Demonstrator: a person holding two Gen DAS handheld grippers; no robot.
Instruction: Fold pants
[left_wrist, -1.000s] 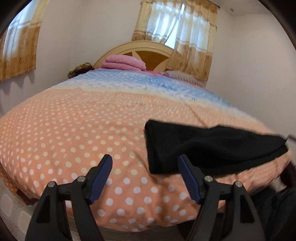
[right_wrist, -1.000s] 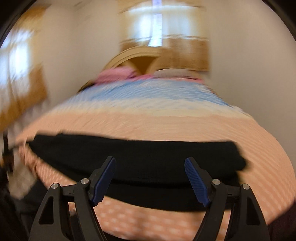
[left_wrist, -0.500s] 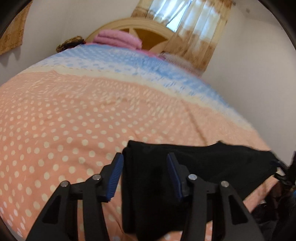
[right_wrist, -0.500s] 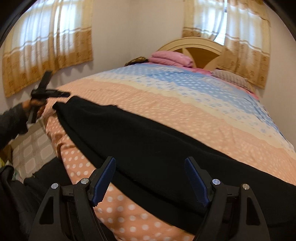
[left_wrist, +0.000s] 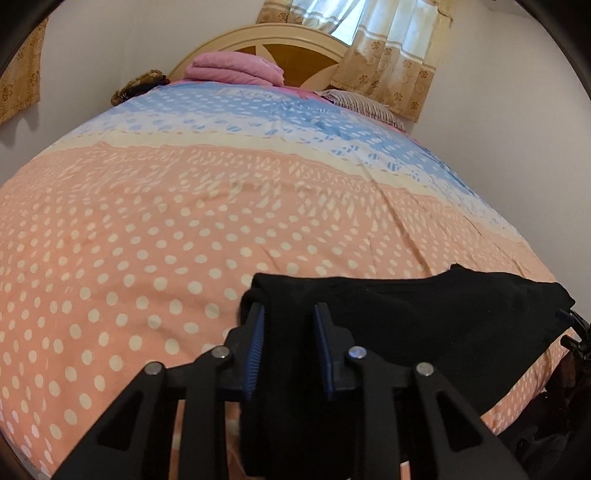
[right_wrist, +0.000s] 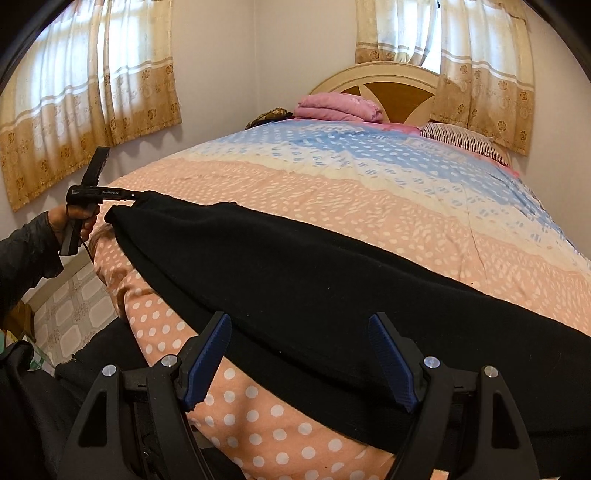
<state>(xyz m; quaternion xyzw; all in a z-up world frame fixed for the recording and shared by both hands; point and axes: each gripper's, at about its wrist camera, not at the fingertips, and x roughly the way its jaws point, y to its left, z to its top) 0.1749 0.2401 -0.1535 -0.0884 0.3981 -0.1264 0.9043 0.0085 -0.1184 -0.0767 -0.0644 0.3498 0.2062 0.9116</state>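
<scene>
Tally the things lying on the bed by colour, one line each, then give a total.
Black: 1, the pants
Pink: 1, the folded blanket by the headboard
Striped: 1, the pillow
Brown patterned: 1, a bundle at the far corner, too small to identify
Total: 4

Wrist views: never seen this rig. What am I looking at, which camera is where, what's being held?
No robot here: a person holds a two-finger clamp tool in each hand, with a fisheye camera looking along its fingers. One picture comes from the left gripper, whose jaws are closing around one end of the black pants. The other comes from the right gripper, open, its blue pads astride the pants' near edge without pinching it. That view also shows the person's left hand holding the other tool. The pants lie stretched along the foot of a bed with a polka-dot quilt.
</scene>
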